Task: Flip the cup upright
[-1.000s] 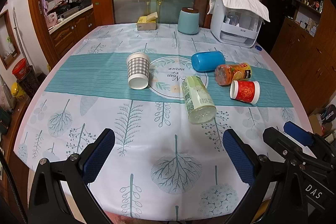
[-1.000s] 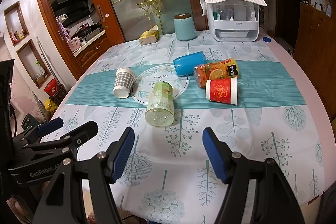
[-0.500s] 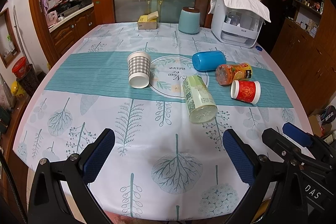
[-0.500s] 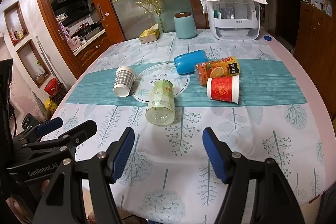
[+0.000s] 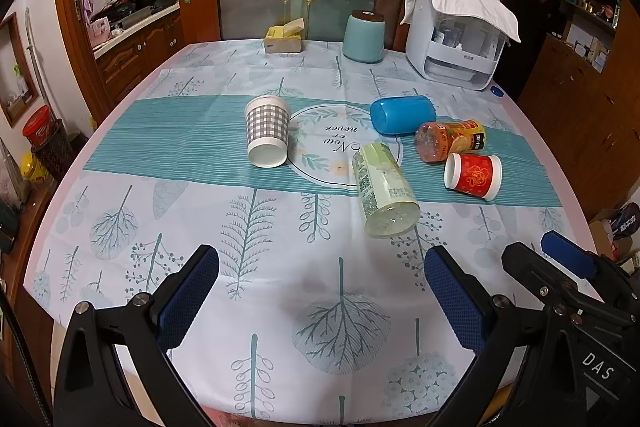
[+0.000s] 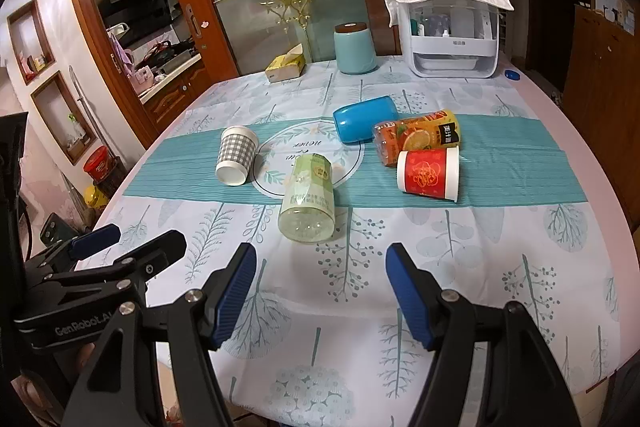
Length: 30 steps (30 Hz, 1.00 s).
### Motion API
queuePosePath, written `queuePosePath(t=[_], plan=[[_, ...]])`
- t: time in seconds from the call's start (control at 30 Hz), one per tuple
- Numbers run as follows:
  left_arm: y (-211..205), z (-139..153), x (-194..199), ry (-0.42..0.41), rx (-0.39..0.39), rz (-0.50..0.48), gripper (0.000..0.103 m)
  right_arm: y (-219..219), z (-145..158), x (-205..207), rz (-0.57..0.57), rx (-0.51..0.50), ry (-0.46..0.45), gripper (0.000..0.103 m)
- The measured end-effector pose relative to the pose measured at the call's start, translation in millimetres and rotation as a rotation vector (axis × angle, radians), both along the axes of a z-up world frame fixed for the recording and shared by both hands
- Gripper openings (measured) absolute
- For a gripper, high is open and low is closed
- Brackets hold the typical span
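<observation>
1. The left gripper (image 5: 320, 291) hangs over the near part of the table (image 5: 120, 131), its blue pads spread wide apart with nothing between them; bare tablecloth (image 5: 280, 267) lies under the gap.
2. The right gripper (image 6: 320, 291) is likewise spread wide and holds nothing.
3. All five containers lie on their sides ahead of both grippers, along the teal band of the cloth. The checked cup (image 5: 267, 135) lies ahead and left of the left gripper, its white base toward the camera. The red cup (image 6: 428, 174) lies ahead and right of the right gripper, on its side across the band.
4. The green bottle (image 6: 307, 203) is nearest, straight ahead of the right gripper's left pad, base toward it. The blue cup (image 6: 366, 119) and orange bottle (image 6: 418, 138) lie beyond; the orange bottle sits just behind the red cup.
5. Only the left view shows the right gripper's fingers at its lower right; only the right view shows the left gripper at its lower left, so the two stand side by side.
6. The right view shows the table's right edge and wide open cloth right of the red cup; the left view shows the left edge and the red tin (image 5: 37, 127) on the floor beyond it.
7. Far ahead, near the table's back edge, stand a tissue box (image 5: 283, 39), a teal canister (image 5: 363, 37) and a white appliance (image 5: 456, 43). Open cloth separates both grippers from the green bottle.
</observation>
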State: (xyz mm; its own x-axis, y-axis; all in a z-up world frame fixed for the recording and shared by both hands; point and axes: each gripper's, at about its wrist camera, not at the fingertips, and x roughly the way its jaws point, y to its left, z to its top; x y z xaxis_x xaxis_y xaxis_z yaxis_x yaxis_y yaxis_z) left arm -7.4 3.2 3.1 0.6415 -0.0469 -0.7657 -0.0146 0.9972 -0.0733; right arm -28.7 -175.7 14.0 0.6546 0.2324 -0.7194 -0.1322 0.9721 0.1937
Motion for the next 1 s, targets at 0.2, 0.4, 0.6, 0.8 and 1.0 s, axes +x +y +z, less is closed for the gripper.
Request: queuePosePath(t=[0.2,0.4,0.6,0.8,1.0], plan=[[1,-2,7,0.000,0.000,0.005,0.102,5,1,8,0.007,-0.010,-0.001,0.068],[4,-8,19,0.006,0.008,0.014,0.102,7,1,24,0.015,-0.020,0.018,0.068],[11,-16,34,0.016,0.021,0.045,0.102,7,-6,46,0.018,-0.013,0.053,0.068],[22,-28,53,0.039,0.041,0.082,0.102,4,-15,71,0.017,-0.001,0.092,0.068],[29,-40,72,0.061,0.058,0.108,0.102,7,-32,104,0.039,0.024,0.181,0.068]])
